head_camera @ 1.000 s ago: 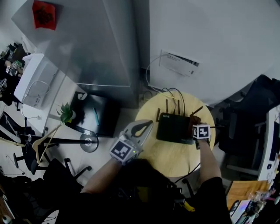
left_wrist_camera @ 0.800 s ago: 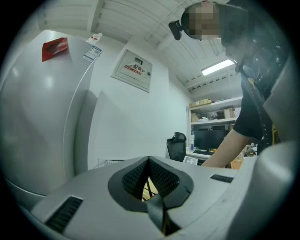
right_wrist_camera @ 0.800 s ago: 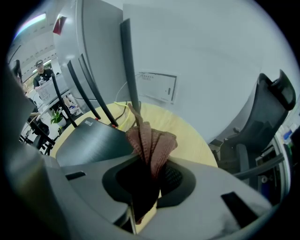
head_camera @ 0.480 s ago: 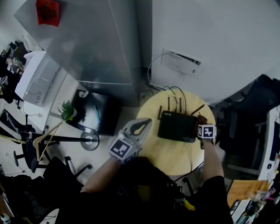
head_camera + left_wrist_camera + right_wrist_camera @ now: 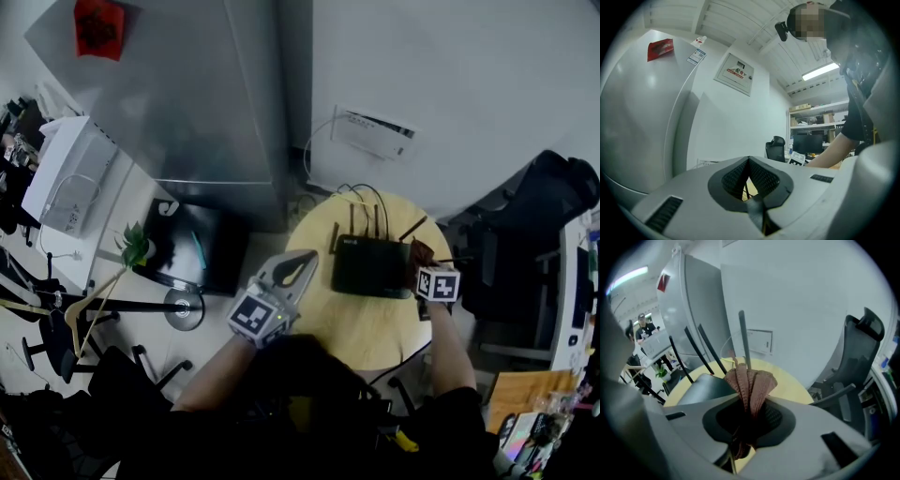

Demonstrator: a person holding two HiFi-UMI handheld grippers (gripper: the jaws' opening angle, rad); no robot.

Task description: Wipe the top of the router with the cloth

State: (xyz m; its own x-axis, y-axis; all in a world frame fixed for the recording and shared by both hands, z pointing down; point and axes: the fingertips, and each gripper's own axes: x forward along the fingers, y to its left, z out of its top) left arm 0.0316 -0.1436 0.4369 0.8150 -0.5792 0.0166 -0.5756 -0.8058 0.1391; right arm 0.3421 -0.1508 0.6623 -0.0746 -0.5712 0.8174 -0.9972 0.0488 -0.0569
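the router (image 5: 370, 267) sits at the back of the round wooden table (image 5: 361, 330), antennas (image 5: 743, 338) up along its far edge. my right gripper (image 5: 747, 420) is clenched on the bunched brown cloth (image 5: 750, 383), which is at the router's right end. i judge the wipe goes best with the cloth pressed flat and drawn leftward across the lid, staying short of the antennas and cables. my left gripper (image 5: 750, 183) is closed on nothing, off the table's left edge. beyond are a grey fridge (image 5: 187, 94), a white wall and an office chair (image 5: 855, 362).
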